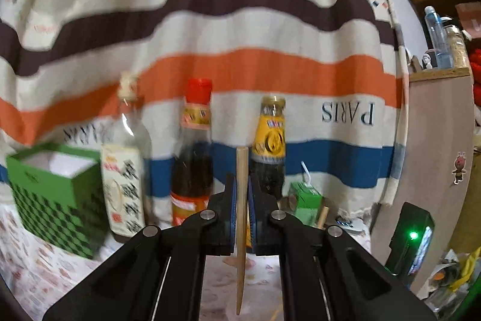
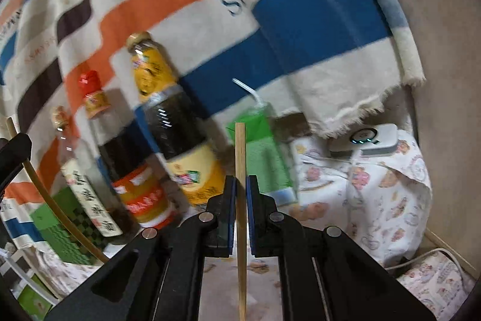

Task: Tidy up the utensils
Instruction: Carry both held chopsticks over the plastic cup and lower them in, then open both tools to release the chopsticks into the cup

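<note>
Clearly, each gripper is already loaded. The left gripper [image 1: 240, 188] is pinched on a wooden chopstick [image 1: 241, 215], which is held upright between the blue pads – its blunt end stands above the jaws and its thin end hangs below them. The right gripper [image 2: 240, 194] is closed in the same way on a second chopstick [image 2: 240, 200], also carried nearly upright across the jaws.

The likely destination (judged from the task alone) is the green box [image 1: 57, 194], whose open top is seen at the left of the left wrist view. It stands on the patterned tablecloth [image 1: 36, 260], just beside a row of three bottles: a clear bottle [image 1: 126, 170], a dark bottle with a red cap [image 1: 192, 164] and a yellow-labelled bottle [image 1: 269, 152]. A green drink carton [image 1: 305, 197] with a straw is set to the right of them, and a striped blanket [image 1: 210, 20] hangs behind everything.

The coming move turns on one relation – the box lies to the left of both grippers, and the left hand is judged the nearer. In the right wrist view the box [image 2: 66, 227] is only partly seen at the lower left, beyond the bottles, with the left hand's curved chopstick crossing in front of it. Since each stick's long axis is already vertical, it can be lowered thin end first into the opening once it is carried over the rim. The bottles stand close enough to be knocked.
</note>
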A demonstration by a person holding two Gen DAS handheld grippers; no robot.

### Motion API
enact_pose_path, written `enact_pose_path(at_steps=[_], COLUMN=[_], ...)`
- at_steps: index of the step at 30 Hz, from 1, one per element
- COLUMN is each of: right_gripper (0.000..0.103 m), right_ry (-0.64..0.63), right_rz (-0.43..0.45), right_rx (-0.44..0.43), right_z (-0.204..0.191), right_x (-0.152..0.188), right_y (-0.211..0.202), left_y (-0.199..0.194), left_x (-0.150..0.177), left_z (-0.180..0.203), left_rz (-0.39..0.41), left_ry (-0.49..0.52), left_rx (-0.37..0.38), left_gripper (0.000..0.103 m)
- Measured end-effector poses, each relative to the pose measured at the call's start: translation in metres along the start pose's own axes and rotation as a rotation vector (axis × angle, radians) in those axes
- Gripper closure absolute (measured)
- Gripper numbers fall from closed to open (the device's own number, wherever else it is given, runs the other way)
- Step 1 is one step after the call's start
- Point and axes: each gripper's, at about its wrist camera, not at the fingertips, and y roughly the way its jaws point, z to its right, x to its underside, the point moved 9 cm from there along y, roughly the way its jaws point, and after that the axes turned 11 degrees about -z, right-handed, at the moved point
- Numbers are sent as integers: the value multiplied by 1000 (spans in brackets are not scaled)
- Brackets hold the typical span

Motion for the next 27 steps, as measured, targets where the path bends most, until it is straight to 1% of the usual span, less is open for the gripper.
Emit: enact_pose_path(at_steps=[2, 5, 7, 9, 11, 12, 13, 15, 16, 18, 19, 21, 24, 27], right_gripper=[95, 95, 95, 95, 95, 95, 95, 95, 95, 95, 95, 95, 95, 95], right_ry=[23, 66, 87, 129, 134, 122, 114, 116, 115, 102, 98, 111, 79, 90], right_rz=[-23, -41, -44, -68, -78, -78, -80, -102, -107, -116, -110, -110, -104, -119], right_rx=[-23, -63, -90, -134, -138, -126, -121, -140, -151, -109, -95, -125, -125, -167], right_z=[6, 17, 21, 25, 27, 27, 27, 28, 29, 33, 35, 33, 26, 22], right_x=[4, 10, 11, 13, 16, 17, 17, 22, 24, 29, 30, 31, 32, 33], right_y=[8, 16, 18, 23, 26, 29, 30, 38, 41, 47, 47, 46, 44, 45], left_y=[7, 20, 34, 45, 52, 54, 54, 51, 52, 58, 60, 64, 70, 72], left_x=[7, 22, 35, 45, 52, 54, 57, 57, 58, 60, 61, 65, 71, 74], left_z=[-2, -4, -7, -10, -10, -6, -3, -8, -7, -4, -5, -8, -4, -5], left_rz=[-3, -33, -77, -123, -159, -181, -178, -146, -150, -176, -183, -191, -213, -220], left_ry=[-4, -25, -54, -83, -93, -74, -55, -48, -43, -56, -74, -98, -76, -54], left_rx=[-18, 0, 15, 30, 42, 58, 47, -40, -31, 24, 39, 34, 42, 35], left_gripper=[97, 97, 97, 97, 97, 97, 97, 97, 97, 97, 97, 97, 97, 97])
